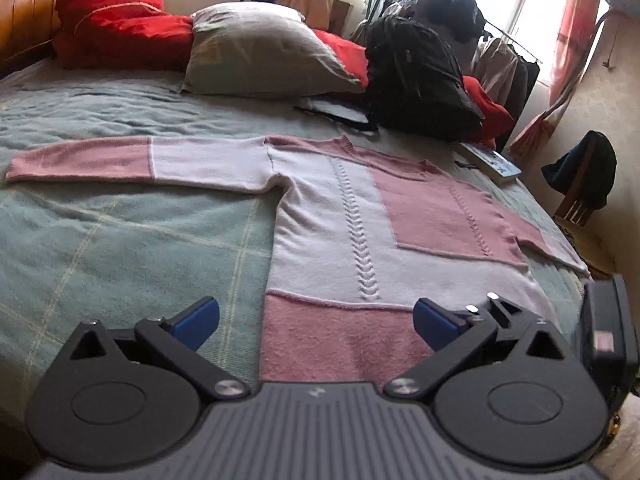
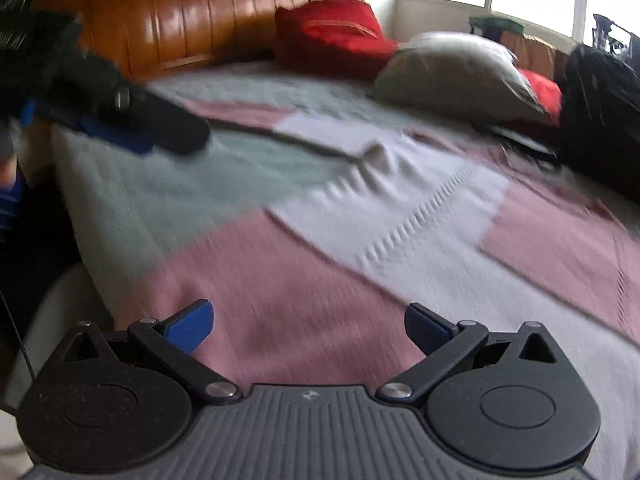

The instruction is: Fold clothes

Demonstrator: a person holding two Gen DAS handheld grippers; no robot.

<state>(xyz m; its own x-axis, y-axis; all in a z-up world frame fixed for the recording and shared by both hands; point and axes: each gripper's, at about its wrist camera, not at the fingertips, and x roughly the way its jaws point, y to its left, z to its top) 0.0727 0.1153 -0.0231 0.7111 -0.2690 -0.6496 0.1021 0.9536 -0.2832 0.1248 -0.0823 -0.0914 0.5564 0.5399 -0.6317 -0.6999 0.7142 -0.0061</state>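
Lying flat: sweater [image 1: 352, 220] | hem toward grippers | sleeves spread sideways

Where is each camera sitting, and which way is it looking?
Left wrist: sits on the left gripper, at the foot of the bed, looking along the sweater toward the pillows and window; its own open blue-padded fingers show, with a dark device at the right edge.
Right wrist: sits on the right gripper, low over the sweater's pink hem, facing the wooden headboard; its open fingers show, with the other gripper blurred at upper left.
Shared: sweater, red cushion, grey pillow, black backpack.
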